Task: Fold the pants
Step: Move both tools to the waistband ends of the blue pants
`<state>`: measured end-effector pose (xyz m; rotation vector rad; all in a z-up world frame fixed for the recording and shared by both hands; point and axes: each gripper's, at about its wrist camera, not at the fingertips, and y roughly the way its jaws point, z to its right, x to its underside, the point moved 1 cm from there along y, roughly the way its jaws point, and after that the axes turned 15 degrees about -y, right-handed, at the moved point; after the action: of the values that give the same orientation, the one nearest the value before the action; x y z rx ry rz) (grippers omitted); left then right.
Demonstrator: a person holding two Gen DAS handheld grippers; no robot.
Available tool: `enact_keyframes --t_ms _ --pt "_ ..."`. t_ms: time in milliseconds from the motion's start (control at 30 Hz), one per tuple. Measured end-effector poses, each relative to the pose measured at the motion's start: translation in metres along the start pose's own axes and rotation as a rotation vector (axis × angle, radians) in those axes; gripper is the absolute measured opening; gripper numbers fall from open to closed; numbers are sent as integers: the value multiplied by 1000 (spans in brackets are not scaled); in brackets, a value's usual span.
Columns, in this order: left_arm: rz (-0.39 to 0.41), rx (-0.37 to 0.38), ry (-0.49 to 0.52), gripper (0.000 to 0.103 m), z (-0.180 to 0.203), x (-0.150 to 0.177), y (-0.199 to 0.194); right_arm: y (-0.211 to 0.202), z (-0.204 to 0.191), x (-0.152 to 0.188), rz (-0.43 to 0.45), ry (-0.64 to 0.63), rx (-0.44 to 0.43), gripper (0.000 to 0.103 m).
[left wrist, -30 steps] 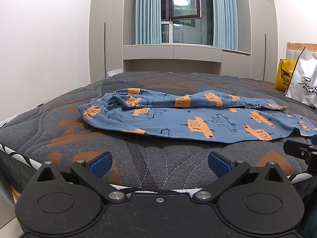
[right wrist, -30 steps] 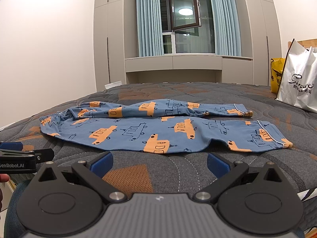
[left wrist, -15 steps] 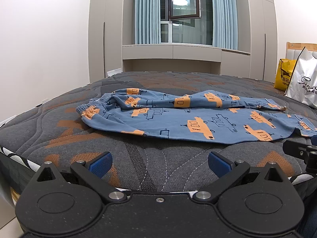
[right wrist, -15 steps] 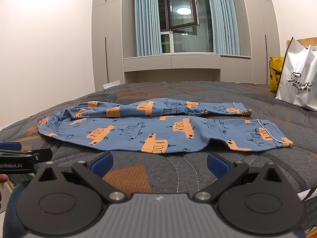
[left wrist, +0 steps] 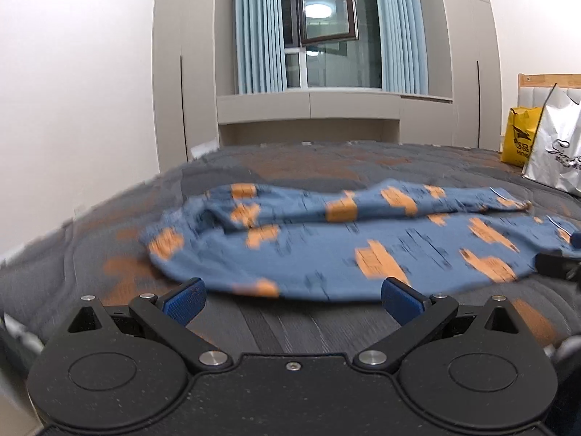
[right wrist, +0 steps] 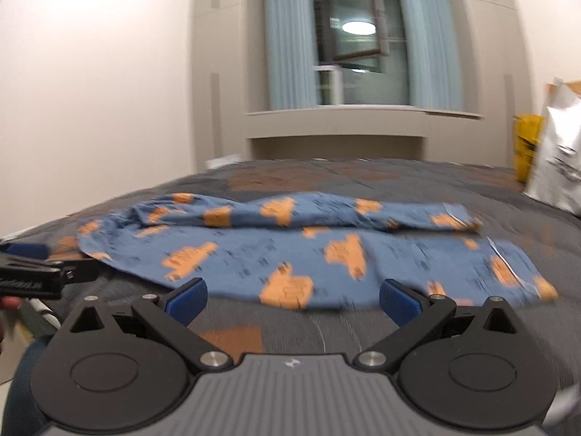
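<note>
Blue pants [left wrist: 345,239] with orange car prints lie spread flat across the dark grey mattress [left wrist: 297,160], waistband to the left, leg cuffs to the right. They also show in the right wrist view [right wrist: 308,250]. My left gripper [left wrist: 292,299] is open and empty, just short of the pants' near edge by the waist end. My right gripper [right wrist: 292,299] is open and empty, just short of the near leg. Each gripper shows at the edge of the other's view. Both views are blurred.
A white shopping bag [left wrist: 555,152] and a yellow bag [left wrist: 519,141] stand at the mattress's far right. A wall [left wrist: 72,91] runs along the left, with wardrobes and a curtained window [left wrist: 326,36] behind.
Both grippers have moved forward over the mattress toward the pants' near edge. Both stay open. The pants have not moved.
</note>
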<state>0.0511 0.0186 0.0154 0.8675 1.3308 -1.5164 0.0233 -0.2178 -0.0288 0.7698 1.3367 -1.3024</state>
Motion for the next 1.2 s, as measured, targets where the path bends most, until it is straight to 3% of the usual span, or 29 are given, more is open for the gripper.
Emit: enact_keyframes --t_ms 233,367,567,800,933,1100,1200 --pt "123 -103 96 103 -30 -76 63 52 56 -70 88 -110 -153 103" --pt "170 -132 183 103 -51 -128 118 107 78 -106 21 -256 -295 103" --pt "40 -25 183 103 -75 -172 212 199 116 -125 -93 -297 -342 103" --pt "-118 156 252 103 -71 -164 292 287 153 -124 -190 -308 -412 103" --pt "-225 208 259 103 -74 -163 332 332 176 -123 -242 -257 -459 102" --pt "-347 277 312 102 -77 -157 362 370 197 -115 -295 -182 -553 88" --pt "-390 280 314 99 -83 -156 372 388 196 -109 -357 -185 -575 82"
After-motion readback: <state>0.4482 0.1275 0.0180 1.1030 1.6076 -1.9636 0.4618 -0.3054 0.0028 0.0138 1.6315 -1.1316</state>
